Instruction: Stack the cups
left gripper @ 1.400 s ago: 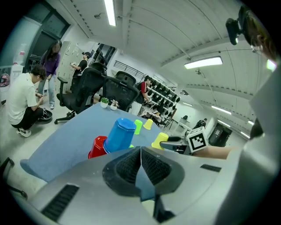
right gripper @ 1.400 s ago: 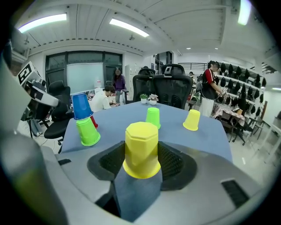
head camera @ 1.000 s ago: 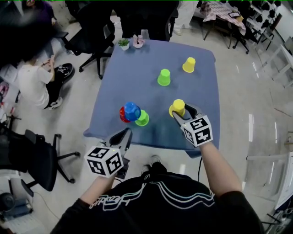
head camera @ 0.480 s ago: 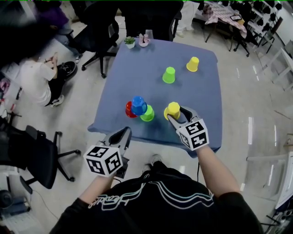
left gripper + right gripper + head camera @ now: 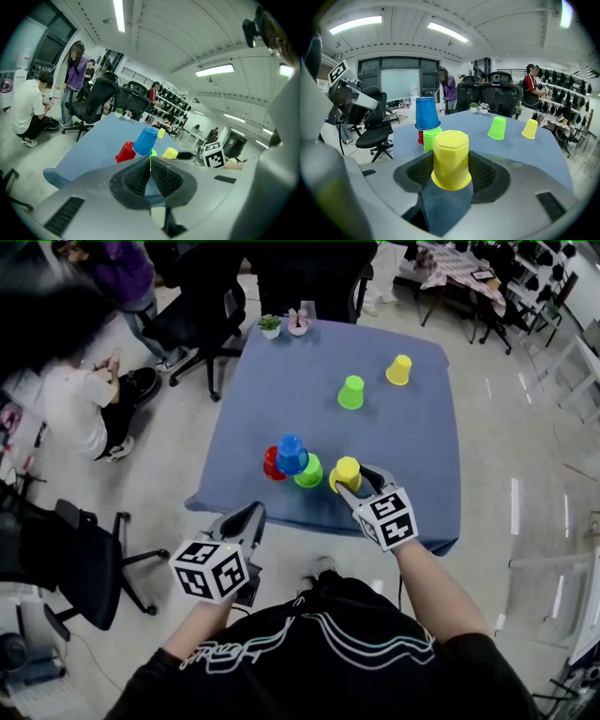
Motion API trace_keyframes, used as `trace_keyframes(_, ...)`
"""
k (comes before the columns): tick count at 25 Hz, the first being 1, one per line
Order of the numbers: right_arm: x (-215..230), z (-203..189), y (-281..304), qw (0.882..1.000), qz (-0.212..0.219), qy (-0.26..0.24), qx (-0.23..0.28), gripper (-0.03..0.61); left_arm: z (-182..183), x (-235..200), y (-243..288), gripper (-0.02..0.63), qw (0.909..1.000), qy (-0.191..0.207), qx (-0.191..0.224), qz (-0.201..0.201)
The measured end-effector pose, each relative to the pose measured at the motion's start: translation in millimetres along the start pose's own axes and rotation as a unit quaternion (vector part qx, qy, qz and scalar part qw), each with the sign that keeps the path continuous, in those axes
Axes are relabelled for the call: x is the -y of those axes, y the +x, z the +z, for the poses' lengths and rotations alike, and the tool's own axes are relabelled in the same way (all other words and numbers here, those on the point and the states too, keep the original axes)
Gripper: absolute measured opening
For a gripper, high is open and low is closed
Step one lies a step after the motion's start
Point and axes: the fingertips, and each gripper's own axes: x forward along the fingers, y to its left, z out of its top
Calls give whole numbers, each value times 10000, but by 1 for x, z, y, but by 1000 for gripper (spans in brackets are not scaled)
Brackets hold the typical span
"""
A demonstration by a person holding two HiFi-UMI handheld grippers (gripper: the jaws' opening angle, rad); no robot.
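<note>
My right gripper (image 5: 349,482) is shut on an upside-down yellow cup (image 5: 345,472), held just above the blue table (image 5: 281,381) near its front edge. In the right gripper view this yellow cup (image 5: 451,159) sits between both pads. Just left of it a blue cup (image 5: 292,454) rests on top of a red cup (image 5: 272,463) and a green cup (image 5: 309,472) that stand side by side. Farther back stand a second green cup (image 5: 352,392) and a second yellow cup (image 5: 399,369). My left gripper (image 5: 246,518) hangs shut and empty off the table's front left corner.
Two small potted plants (image 5: 270,326) stand at the table's far left edge. Office chairs (image 5: 192,320) stand beyond the far left corner, and a person (image 5: 70,399) crouches on the floor to the left. Another chair (image 5: 75,563) is beside my left arm.
My right gripper has carried the yellow cup leftward along the front of the table, so that it is now close beside the green cup of the cluster. The left gripper stays shut.
</note>
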Motion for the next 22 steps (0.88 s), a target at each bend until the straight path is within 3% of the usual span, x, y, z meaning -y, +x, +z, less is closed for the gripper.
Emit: trace_keyframes(22,-1,-19,30,9997,-145,18,-188,253,4,-20,1,28,10000,84,12,13)
